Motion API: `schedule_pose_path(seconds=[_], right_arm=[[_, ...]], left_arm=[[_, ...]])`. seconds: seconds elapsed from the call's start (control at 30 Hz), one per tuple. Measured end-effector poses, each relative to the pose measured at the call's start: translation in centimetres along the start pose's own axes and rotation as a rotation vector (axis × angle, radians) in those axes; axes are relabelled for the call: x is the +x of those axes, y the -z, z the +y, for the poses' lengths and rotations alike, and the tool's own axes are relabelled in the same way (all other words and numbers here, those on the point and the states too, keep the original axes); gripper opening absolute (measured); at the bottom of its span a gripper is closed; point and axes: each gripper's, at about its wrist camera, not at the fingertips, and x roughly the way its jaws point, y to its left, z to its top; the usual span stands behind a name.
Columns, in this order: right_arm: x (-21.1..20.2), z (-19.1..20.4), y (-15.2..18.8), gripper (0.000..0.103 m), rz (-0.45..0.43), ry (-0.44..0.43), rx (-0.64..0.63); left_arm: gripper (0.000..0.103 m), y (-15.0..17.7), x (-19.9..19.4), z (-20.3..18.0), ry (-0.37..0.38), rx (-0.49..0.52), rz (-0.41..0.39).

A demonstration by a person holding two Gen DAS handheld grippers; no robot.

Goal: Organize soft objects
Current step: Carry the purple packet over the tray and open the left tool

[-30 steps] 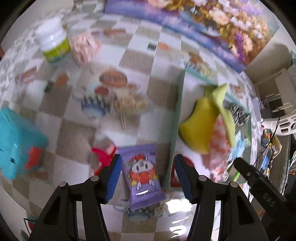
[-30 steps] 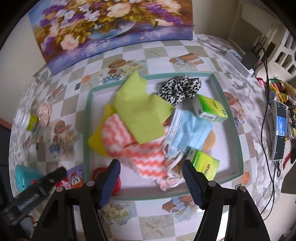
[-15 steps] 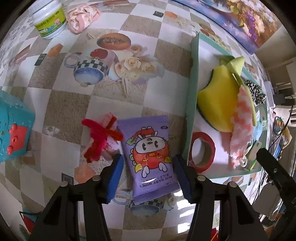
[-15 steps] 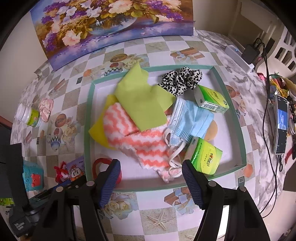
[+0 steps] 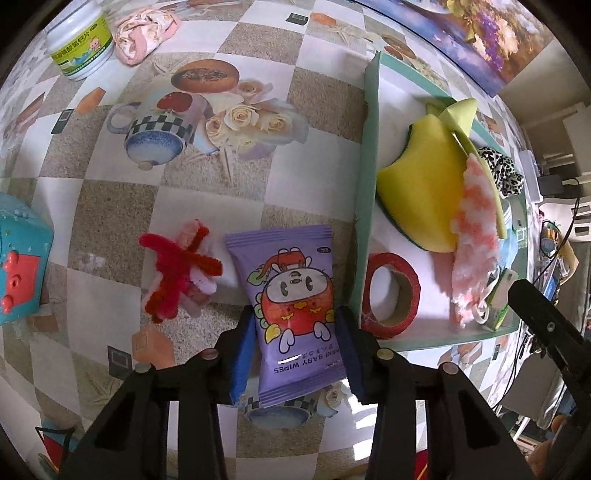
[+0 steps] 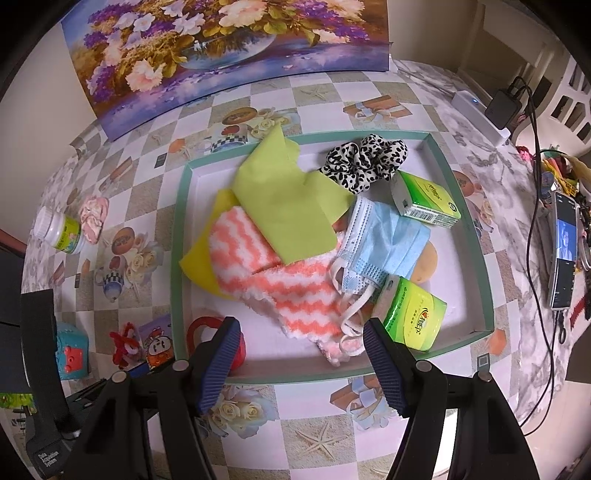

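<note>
A purple baby wipes pack [image 5: 295,306] lies on the checked tablecloth left of the green-rimmed tray [image 5: 364,206]. My left gripper [image 5: 295,343] has its blue pads on both sides of the pack's near end, touching it. The tray [image 6: 480,258] holds a yellow sponge [image 6: 199,266], a lime cloth [image 6: 288,206], a pink striped sock [image 6: 288,288], a blue mask [image 6: 384,251], a leopard scrunchie [image 6: 365,162], two green tissue packs [image 6: 424,199] and a red tape roll [image 5: 391,291]. My right gripper [image 6: 301,354] is open and empty above the tray's near rim.
Red and pink pipe cleaners [image 5: 181,273] lie left of the wipes pack. A teal toy [image 5: 20,266] sits at the far left. A white bottle [image 5: 79,44] and a pink cloth [image 5: 144,31] lie at the back. A phone [image 6: 563,254] and cables lie right of the tray.
My left gripper has dropped down over the wipes pack and its fingers have closed in on its sides. My right gripper has drawn back a little from the tray.
</note>
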Motion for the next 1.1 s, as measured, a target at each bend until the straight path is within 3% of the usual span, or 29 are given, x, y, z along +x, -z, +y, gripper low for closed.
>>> schedule_pose_path(seconds=[0.5,0.7,1.1], right_arm=[[-0.8,-0.2,-0.3,0.073,-0.025,-0.029,0.01],[-1.3,-0.9,-0.7,0.073,-0.043,-0.035,0.031],[-0.9,-3.6,-0.9,0.073,-0.033,-0.021,0.109]], left_arm=[[0.043,-1.5,-4.6,2.1,0.079,-0.041,-0.113],[0.043,-1.6,-6.9,-0.4,0.108,0.049,-0.197],[0.043,-1.6,-3.9,-5.8,0.1,0.207,-0.142]])
